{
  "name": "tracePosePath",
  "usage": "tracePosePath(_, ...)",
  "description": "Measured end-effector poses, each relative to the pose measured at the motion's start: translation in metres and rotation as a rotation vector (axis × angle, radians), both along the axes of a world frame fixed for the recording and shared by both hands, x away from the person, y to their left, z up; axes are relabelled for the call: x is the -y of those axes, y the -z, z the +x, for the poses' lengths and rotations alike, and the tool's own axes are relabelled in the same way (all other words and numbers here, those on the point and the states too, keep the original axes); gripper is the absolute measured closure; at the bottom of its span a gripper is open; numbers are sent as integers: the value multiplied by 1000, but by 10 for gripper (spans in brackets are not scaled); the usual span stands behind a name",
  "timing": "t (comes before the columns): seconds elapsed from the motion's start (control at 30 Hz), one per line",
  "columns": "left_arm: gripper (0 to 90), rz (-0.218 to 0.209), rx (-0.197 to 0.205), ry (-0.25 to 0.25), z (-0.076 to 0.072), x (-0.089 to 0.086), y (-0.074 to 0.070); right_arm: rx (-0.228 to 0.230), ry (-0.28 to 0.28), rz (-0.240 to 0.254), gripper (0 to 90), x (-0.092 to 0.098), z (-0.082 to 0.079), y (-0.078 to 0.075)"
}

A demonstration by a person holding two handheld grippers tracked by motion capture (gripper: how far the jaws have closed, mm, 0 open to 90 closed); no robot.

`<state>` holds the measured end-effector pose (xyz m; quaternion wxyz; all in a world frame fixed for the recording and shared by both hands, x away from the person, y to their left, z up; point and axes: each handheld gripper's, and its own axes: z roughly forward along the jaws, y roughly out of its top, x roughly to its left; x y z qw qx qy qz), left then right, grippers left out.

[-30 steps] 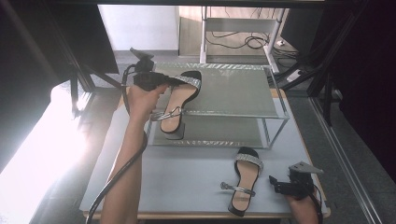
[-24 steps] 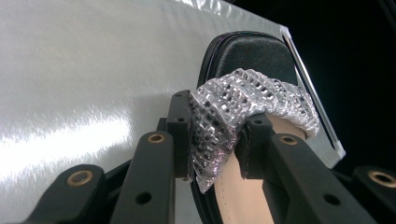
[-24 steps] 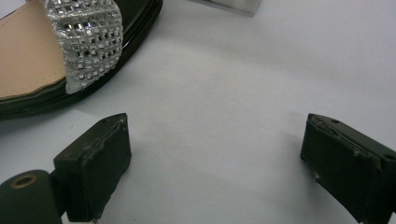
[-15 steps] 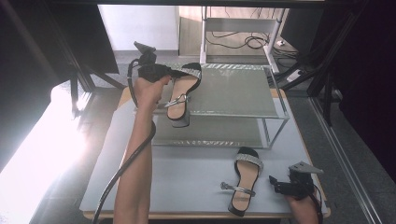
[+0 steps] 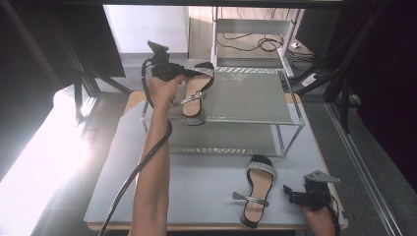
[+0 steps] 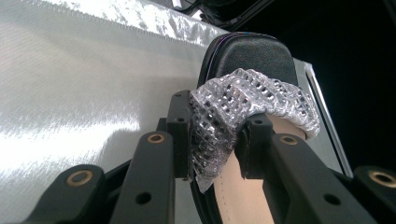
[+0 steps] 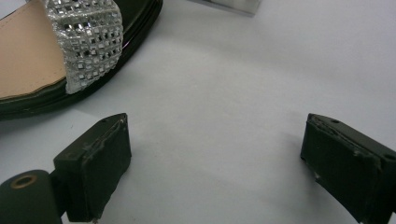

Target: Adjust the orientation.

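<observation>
Since a second ago the left gripper (image 5: 173,73) has carried its sandal (image 5: 195,93) a little farther back along the upper shelf (image 5: 246,96) of the two-tier rack (image 5: 290,123), while the right gripper (image 5: 294,196) has kept its place. Nearest the person, at the table's (image 5: 196,196) front right, the right gripper rests low over the grey surface with its jaws wide apart and nothing between them, as the right gripper view shows. Just beside it to the left lies the second sandal (image 5: 255,189), flat on the table, its rhinestone band (image 7: 88,37) toward the rack and its thin strap across the heel end. Farther back, the left forearm reaches up to the rack's top tier. There the left gripper's jaws are clamped on the glittering toe strap (image 6: 233,112) of the first sandal, whose black toe points away from the hand; its block heel sits near the shelf's front edge.
</observation>
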<state>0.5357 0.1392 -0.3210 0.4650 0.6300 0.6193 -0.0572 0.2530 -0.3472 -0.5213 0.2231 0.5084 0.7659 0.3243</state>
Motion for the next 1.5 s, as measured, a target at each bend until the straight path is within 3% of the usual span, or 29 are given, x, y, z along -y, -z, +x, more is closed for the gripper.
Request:
tracePosePath(0.5,705,7,3,-63,15,8,11,0,0,0,80,0,0,0)
tracePosePath(0.9,683,75,-46,-91,20,17,20,3,-1,-1,80,0,0,0)
tracePosePath(1.07,650,90,-49,-88,20,19,20,3,-2,-2,80,0,0,0)
tracePosePath(1.13,620,64,-50,-74,20,18,20,4,-2,-2,80,0,0,0)
tracePosePath(1.43,509,25,-29,-25,17,14,21,2,-1,-2,80,0,0,0)
tracePosePath(1.5,450,42,-16,-8,14,12,18,2,-1,-2,80,0,0,0)
